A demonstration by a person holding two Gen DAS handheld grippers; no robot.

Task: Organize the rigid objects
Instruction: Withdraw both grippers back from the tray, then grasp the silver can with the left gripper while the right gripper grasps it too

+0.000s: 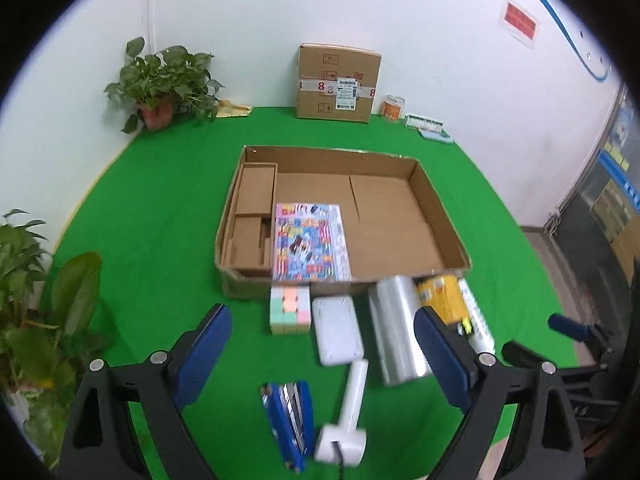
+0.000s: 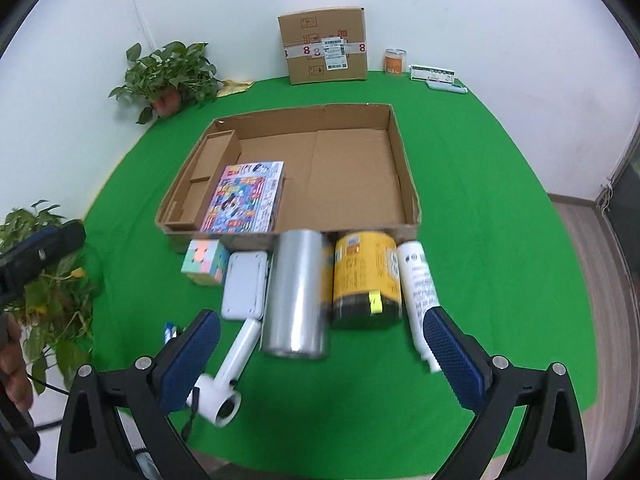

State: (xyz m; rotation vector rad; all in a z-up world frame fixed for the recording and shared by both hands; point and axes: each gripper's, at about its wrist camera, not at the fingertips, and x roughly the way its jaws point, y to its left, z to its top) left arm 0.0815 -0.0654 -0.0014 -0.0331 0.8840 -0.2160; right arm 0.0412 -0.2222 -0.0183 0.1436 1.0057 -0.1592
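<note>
An open cardboard tray [image 1: 440,216] [image 2: 408,184] lies mid-table with a colourful flat box [image 1: 308,244] [image 2: 246,198] inside, beside its left dividers. In front of the tray sit a pastel cube [image 1: 290,310] [image 2: 204,262], a white flat case [image 1: 338,330] [image 2: 244,284], a clear film roll [image 1: 396,332] [image 2: 298,296], a yellow can [image 1: 442,298] [image 2: 366,276] and a white tube [image 1: 478,320] [image 2: 418,284]. Nearer lie a white handled device [image 1: 348,416] [image 2: 232,372] and a blue stapler-like item [image 1: 290,420]. My left gripper [image 1: 322,314] and right gripper [image 2: 322,316] hover above these, both open, holding nothing.
A sealed carton [image 1: 338,82], an orange jar [image 1: 394,108] and small packets [image 1: 426,124] line the back wall. Potted plants [image 1: 160,84] [image 2: 48,280] stand at the back left and near left. The green cloth's rounded edge drops to the floor [image 2: 580,240] on the right.
</note>
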